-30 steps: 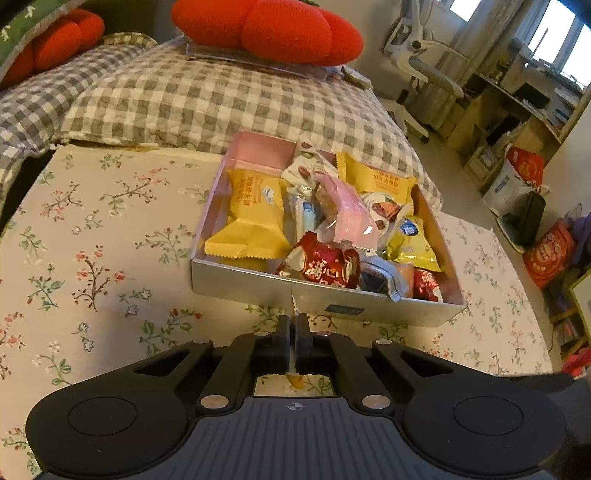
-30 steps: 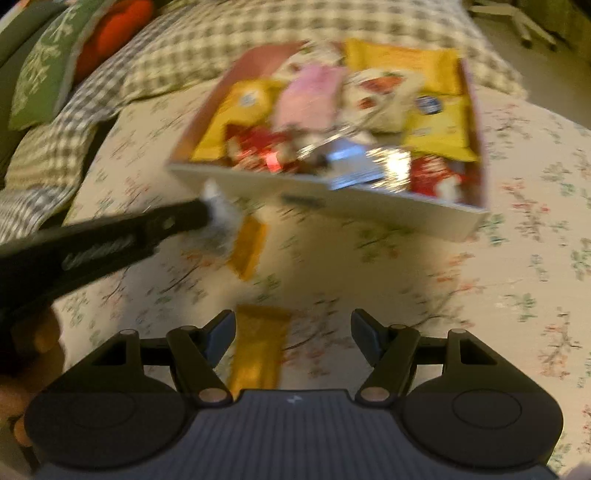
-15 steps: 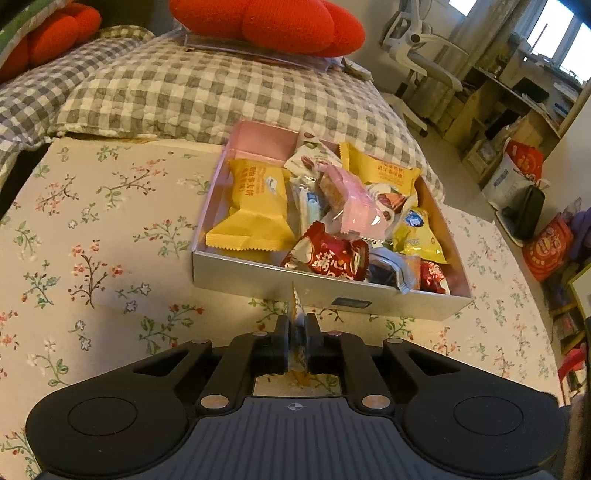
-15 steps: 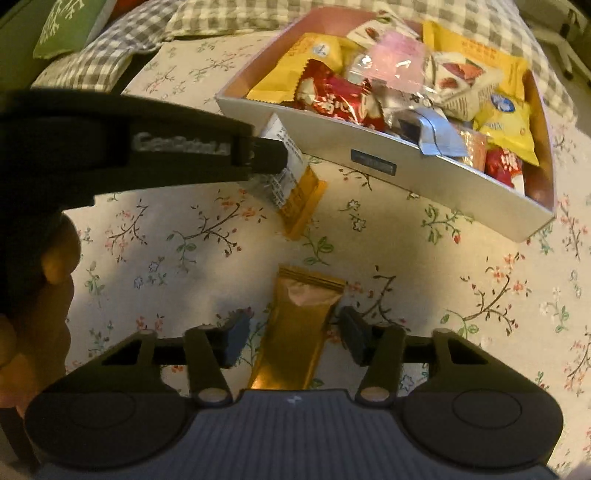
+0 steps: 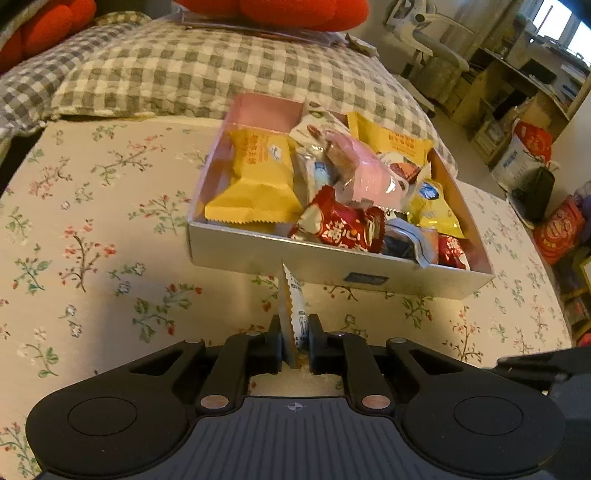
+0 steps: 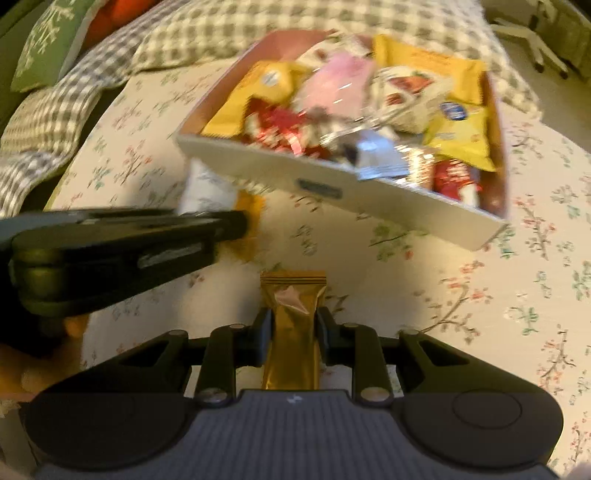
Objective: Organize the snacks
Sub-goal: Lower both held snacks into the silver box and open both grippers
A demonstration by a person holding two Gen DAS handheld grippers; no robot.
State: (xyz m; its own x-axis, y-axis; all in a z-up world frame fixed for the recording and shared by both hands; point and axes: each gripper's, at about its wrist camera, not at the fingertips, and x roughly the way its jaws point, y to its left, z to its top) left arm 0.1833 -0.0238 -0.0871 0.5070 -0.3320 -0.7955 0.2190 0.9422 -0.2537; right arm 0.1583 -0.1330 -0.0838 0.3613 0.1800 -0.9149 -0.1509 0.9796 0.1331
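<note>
Gripping: left hand-held gripper [image 5: 295,345] is clenched on a thin white-and-orange snack packet [image 5: 293,310], edge-up, just before the box.
Right hand-held gripper [image 6: 293,341]: jaws have just been closing; now grasping a gold snack bar [image 6: 293,325].
Box [image 5: 258,254]: silver-walled, heaped with snacks.
Table [image 5: 92,240]: floral cloth.
Room: checked bedding [image 5: 184,74], red cushion [image 5: 295,14], chair [image 5: 424,33], cluttered shelves [image 5: 517,85].

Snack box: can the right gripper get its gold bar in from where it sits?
Probably yes. The right gripper is shut on the gold bar, with bare floral cloth ahead to the box. The left gripper sits off to one side. The box is heaped, so it would land on top.
</note>
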